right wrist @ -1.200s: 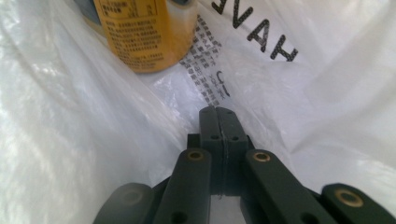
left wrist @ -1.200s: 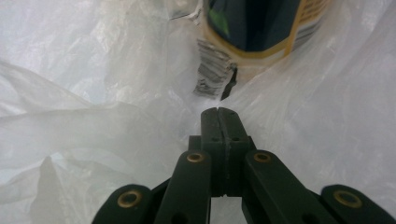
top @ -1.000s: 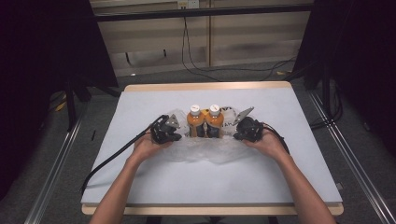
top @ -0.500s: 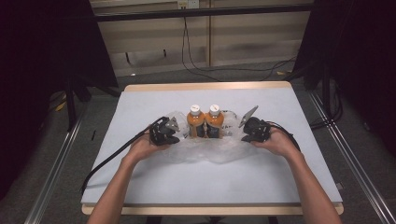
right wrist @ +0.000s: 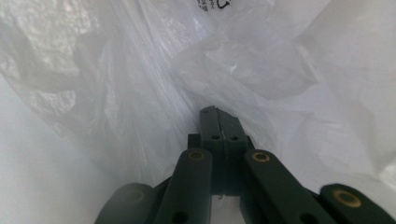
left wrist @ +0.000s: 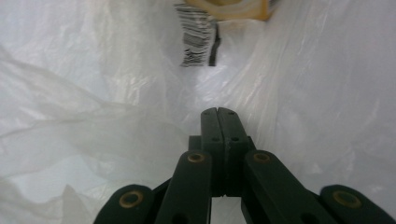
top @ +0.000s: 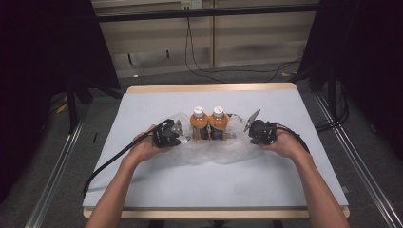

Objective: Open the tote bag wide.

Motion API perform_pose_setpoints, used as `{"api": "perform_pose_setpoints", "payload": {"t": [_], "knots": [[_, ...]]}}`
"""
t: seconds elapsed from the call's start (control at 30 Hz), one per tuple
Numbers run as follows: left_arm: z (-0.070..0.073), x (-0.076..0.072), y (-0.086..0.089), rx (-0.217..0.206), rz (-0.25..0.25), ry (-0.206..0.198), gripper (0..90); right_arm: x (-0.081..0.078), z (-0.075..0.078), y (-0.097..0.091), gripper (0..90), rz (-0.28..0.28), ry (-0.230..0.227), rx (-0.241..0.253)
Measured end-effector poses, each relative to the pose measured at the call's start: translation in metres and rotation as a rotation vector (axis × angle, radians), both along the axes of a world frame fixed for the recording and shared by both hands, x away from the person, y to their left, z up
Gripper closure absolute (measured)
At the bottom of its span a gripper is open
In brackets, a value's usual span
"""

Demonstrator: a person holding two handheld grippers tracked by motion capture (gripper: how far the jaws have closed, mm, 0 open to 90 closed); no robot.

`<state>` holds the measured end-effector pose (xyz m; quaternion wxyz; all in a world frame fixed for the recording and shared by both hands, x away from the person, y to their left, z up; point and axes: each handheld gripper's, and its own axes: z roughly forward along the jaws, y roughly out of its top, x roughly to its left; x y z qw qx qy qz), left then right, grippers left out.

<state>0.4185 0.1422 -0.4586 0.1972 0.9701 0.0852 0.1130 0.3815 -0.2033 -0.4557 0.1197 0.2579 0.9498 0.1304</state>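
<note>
Pinching the clear plastic bag [top: 209, 151] at either side, left tongs [left wrist: 218, 122] and right tongs [right wrist: 218, 122] are clenched; two orange bottles [top: 208, 124] stand mid-tabletop [top: 142, 102], apparently half bagged

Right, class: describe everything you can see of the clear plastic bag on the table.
The plastic bag is thin, see-through and heavily crinkled, with a milky sheen in the gripper views. It lies spread on the white table, with two orange bottles standing upright at its far middle. The left gripper and the right gripper meet it from opposite sides, jaws closed, apparently pinching film.
</note>
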Motion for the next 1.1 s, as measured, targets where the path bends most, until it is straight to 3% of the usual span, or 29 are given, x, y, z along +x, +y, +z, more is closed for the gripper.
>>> {"api": "perform_pose_setpoints", "payload": {"t": [0.03, 0.07, 0.1, 0.17, 0.2, 0.23, 0.27, 0.3, 0.33, 0.37, 0.5, 0.6, 0.67, 0.83, 1.0, 1.03, 1.1], "knots": [[0.0, 0.003, 0.0, 0.005, 0.001, -0.007, 90.0, 0.002, 0.0, -0.001, 90.0, 0.0, 0.002, 0.0], [0.0, 0.007, 0.001, 0.006, 0.002, 0.005, 90.0, 0.003, -0.001, -0.001, 90.0, -0.009, -0.023, -0.015], [0.001, 0.01, 0.001, 0.001, 0.011, 0.025, 90.0, 0.006, -0.001, -0.003, 90.0, -0.007, -0.02, -0.006], [0.0, 0.017, 0.001, 0.041, 0.033, -0.001, 90.0, 0.01, -0.003, -0.005, 90.0, -0.019, -0.074, -0.029], [0.001, 0.019, 0.001, 0.049, 0.032, -0.001, 90.0, 0.011, -0.003, -0.007, 90.0, -0.034, -0.062, -0.01], [0.001, 0.021, 0.001, 0.033, 0.043, 0.025, 90.0, 0.013, -0.003, -0.008, 90.0, -0.034, -0.075, -0.014], [0.003, 0.023, 0.001, 0.076, 0.011, 0.0, 90.0, 0.014, -0.004, -0.009, 90.0, -0.028, -0.099, -0.044], [0.001, 0.021, 0.0, 0.062, 0.03, -0.007, 90.0, 0.013, -0.004, -0.009, 90.0, -0.039, -0.09, -0.038], [0.002, 0.02, -0.002, 0.086, 0.013, -0.013, 90.0, 0.014, -0.004, -0.009, 90.0, -0.026, -0.096, -0.044], [0.003, 0.019, -0.002, 0.106, 0.003, -0.014, 90.0, 0.013, -0.004, -0.009, 90.0, -0.015, -0.094, -0.054], [0.005, 0.012, -0.001, 0.142, -0.022, 0.01, 90.0, 0.009, 0.0, -0.009, 90.0, 0.014, -0.013, -0.11], [0.005, 0.01, 0.001, 0.138, -0.027, 0.025, 90.0, 0.004, 0.003, -0.007, 90.0, 0.057, 0.052, -0.155], [0.005, 0.011, 0.002, 0.126, -0.023, 0.021, 90.0, 0.002, 0.004, -0.007, 90.0, 0.071, 0.077, -0.157], [0.003, 0.02, 0.002, 0.097, 0.012, 0.027, 90.0, 0.009, 0.004, -0.015, 90.0, 0.067, 0.075, -0.149], [0.004, 0.025, 0.0, 0.131, 0.0, 0.01, 90.0, 0.015, 0.003, -0.018, 90.0, 0.053, 0.052, -0.168], [0.003, 0.024, -0.001, 0.139, 0.001, -0.013, 90.0, 0.015, 0.003, -0.019, 90.0, 0.067, 0.056, -0.173], [0.002, 0.022, -0.002, 0.128, 0.018, -0.015, 90.0, 0.016, 0.004, -0.02, 90.0, 0.065, 0.063, -0.17]]}}
